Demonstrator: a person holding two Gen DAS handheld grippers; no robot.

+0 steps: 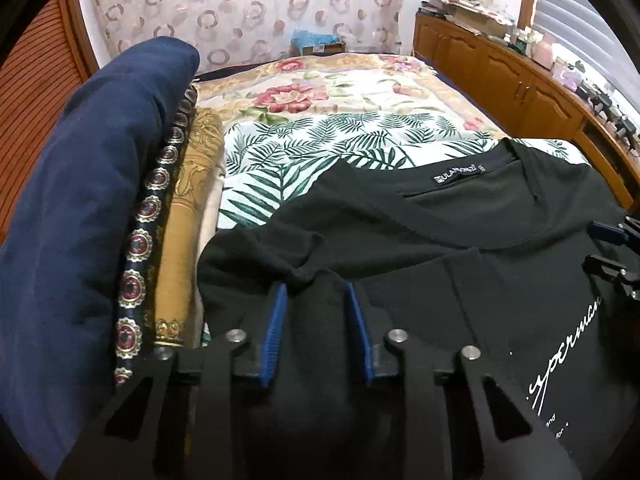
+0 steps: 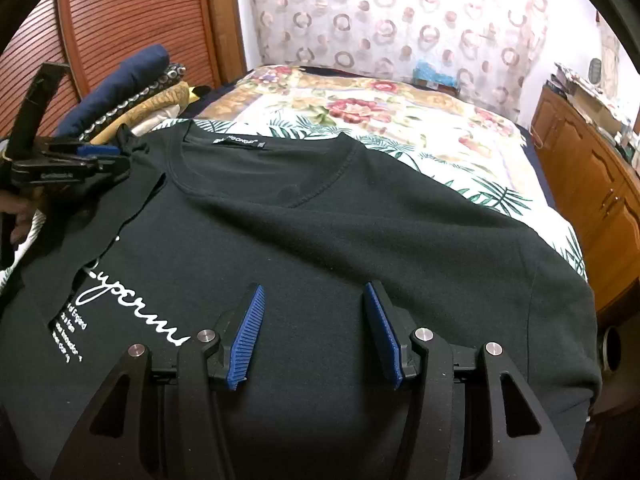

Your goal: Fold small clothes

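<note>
A black T-shirt with white script lettering lies spread front up on the bed, its collar label towards the far end. My left gripper is at the shirt's left sleeve, and a bunch of black cloth fills the gap between its blue pads. The right wrist view shows that same gripper pinching the sleeve at the shirt's left shoulder. My right gripper hovers over the shirt's lower middle with its jaws apart and nothing between them. It also shows at the right edge of the left wrist view.
A pile of folded fabrics, navy on top, lies along the bed's left side. A leaf-print sheet and a floral blanket cover the bed. A wooden cabinet runs along the right; a louvred door stands at the left.
</note>
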